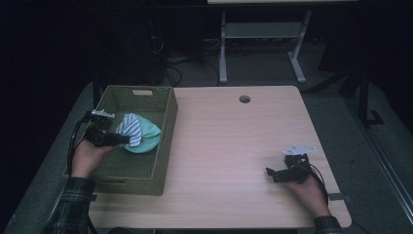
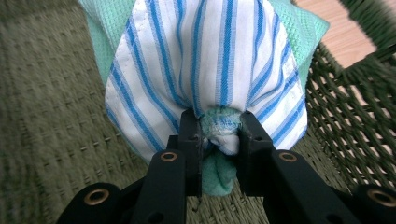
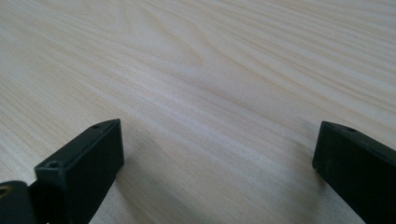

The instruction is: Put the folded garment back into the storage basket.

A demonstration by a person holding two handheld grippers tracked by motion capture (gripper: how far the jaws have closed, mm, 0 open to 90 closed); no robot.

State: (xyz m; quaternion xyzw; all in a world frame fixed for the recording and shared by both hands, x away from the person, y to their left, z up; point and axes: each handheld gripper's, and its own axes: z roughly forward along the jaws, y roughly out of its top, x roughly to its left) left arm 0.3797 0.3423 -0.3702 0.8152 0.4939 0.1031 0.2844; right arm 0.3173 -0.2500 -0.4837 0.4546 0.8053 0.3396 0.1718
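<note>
Pinching bunched striped cloth (image 2: 205, 70) | waffle-weave green cloth (image 2: 299, 32) | woven basket (image 1: 163, 105)

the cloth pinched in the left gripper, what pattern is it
White with blue stripes, bunched over a mint-green cloth; striped cloth shows best in the left gripper view.

The high view looks forward and down from above the person's side, taking in the whole table (image 1: 234, 146) and the basket (image 1: 160, 161) at its left. The left gripper view sits very close, facing the striped cloth (image 2: 205, 60) inside that basket, which both share. The right gripper view skims low over the bare tabletop.
</note>
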